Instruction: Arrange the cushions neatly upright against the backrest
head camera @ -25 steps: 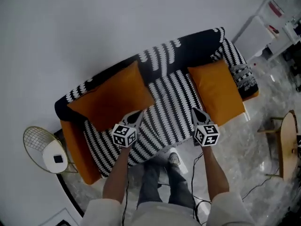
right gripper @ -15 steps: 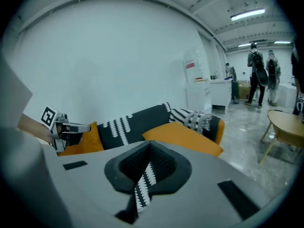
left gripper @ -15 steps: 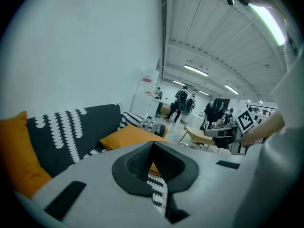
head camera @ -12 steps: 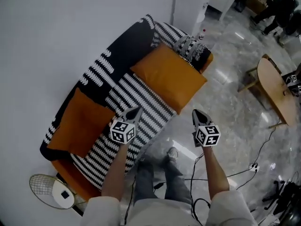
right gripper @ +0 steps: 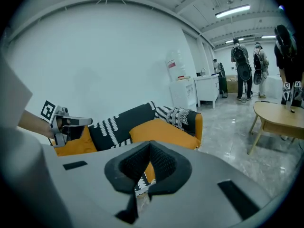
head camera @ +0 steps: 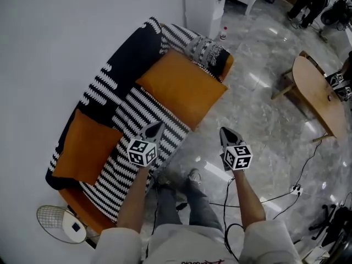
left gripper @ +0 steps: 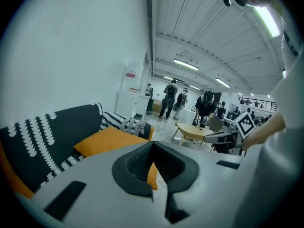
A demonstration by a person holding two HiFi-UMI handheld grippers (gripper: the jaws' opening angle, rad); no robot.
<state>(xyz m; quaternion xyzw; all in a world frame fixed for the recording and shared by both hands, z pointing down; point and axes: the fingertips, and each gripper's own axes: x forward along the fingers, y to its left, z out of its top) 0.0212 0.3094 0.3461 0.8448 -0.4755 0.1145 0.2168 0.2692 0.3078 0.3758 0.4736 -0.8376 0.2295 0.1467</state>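
Note:
An orange sofa (head camera: 77, 205) carries a black-and-white striped throw (head camera: 129, 106). One orange cushion (head camera: 83, 146) leans on the backrest at the left end. A second, larger orange cushion (head camera: 181, 88) lies on the seat toward the right end; the gripper views show it too (left gripper: 108, 139) (right gripper: 162, 129). My left gripper (head camera: 156, 127) is shut and empty over the seat's front edge. The right gripper (head camera: 224, 131) is shut and empty over the floor, in front of the sofa. Neither touches a cushion.
A patterned grey pillow (head camera: 208, 53) sits at the sofa's right end beside a white cabinet (head camera: 204, 5). A wooden table (head camera: 318, 95) stands to the right, a wire side table (head camera: 59, 222) by the sofa's left end. Cables (head camera: 296, 190) cross the marble floor. People stand far off.
The head view has swung right, so the sofa now sits further left in frame. The right gripper has gone from over the seat to over the floor. The cushions have not moved on the sofa.

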